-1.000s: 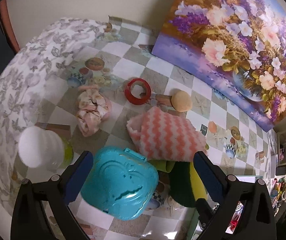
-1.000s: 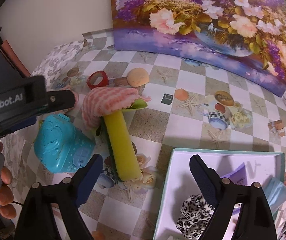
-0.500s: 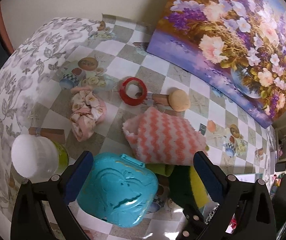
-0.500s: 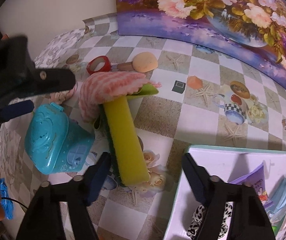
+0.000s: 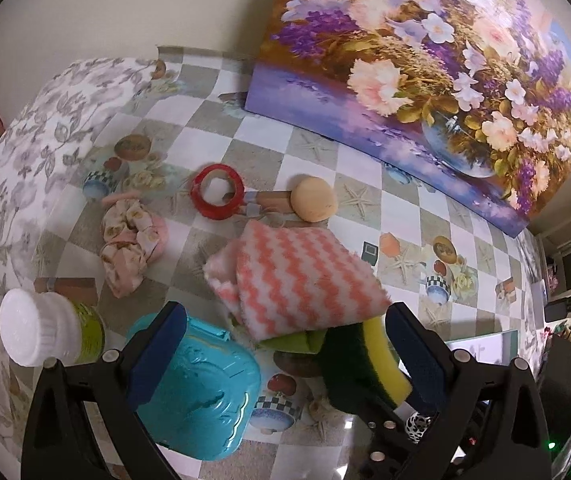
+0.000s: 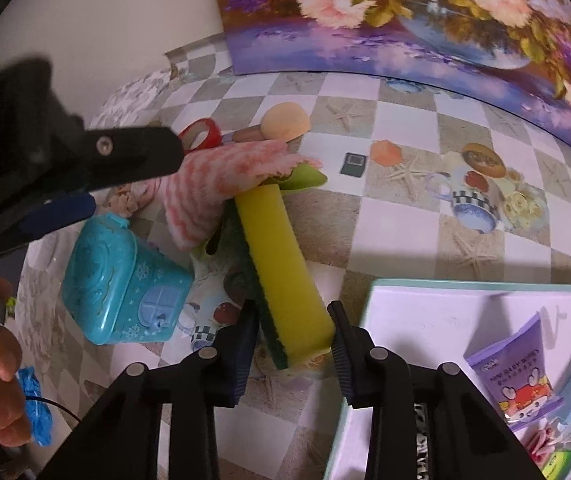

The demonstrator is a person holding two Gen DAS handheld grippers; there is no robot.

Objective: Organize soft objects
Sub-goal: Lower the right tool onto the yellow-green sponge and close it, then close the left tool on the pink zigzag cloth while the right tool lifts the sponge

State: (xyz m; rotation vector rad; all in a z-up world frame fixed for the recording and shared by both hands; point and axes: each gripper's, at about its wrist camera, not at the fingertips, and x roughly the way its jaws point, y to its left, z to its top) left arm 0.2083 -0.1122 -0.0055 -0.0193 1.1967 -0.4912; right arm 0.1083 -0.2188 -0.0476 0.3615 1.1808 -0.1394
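Observation:
A yellow sponge with a dark green scouring side [image 6: 281, 264] lies on the checked tablecloth, its far end tucked under a pink-and-white zigzag cloth [image 6: 213, 184]. My right gripper [image 6: 291, 320] straddles the sponge's near end. Its jaws are closing, and both pads touch the sponge's sides. A green cloth [image 6: 305, 178] peeks out beneath the zigzag cloth [image 5: 301, 276]. My left gripper [image 5: 285, 340] hovers open over the sponge [image 5: 369, 364] and a teal case [image 5: 197, 392], with nothing gripped. A floral scrunchie [image 5: 129, 248] lies to the left.
A white box with a teal rim [image 6: 445, 312] at the right holds a purple packet and other soft items. A red tape ring [image 5: 216, 191], a round tan puff [image 5: 312, 199] and a white-capped bottle [image 5: 33, 332] stand nearby. A flower painting [image 5: 445, 60] leans on the wall.
My right gripper's jaws have narrowed from wide apart to the sponge's sides and come closer to it. My left gripper has drifted slightly over the table.

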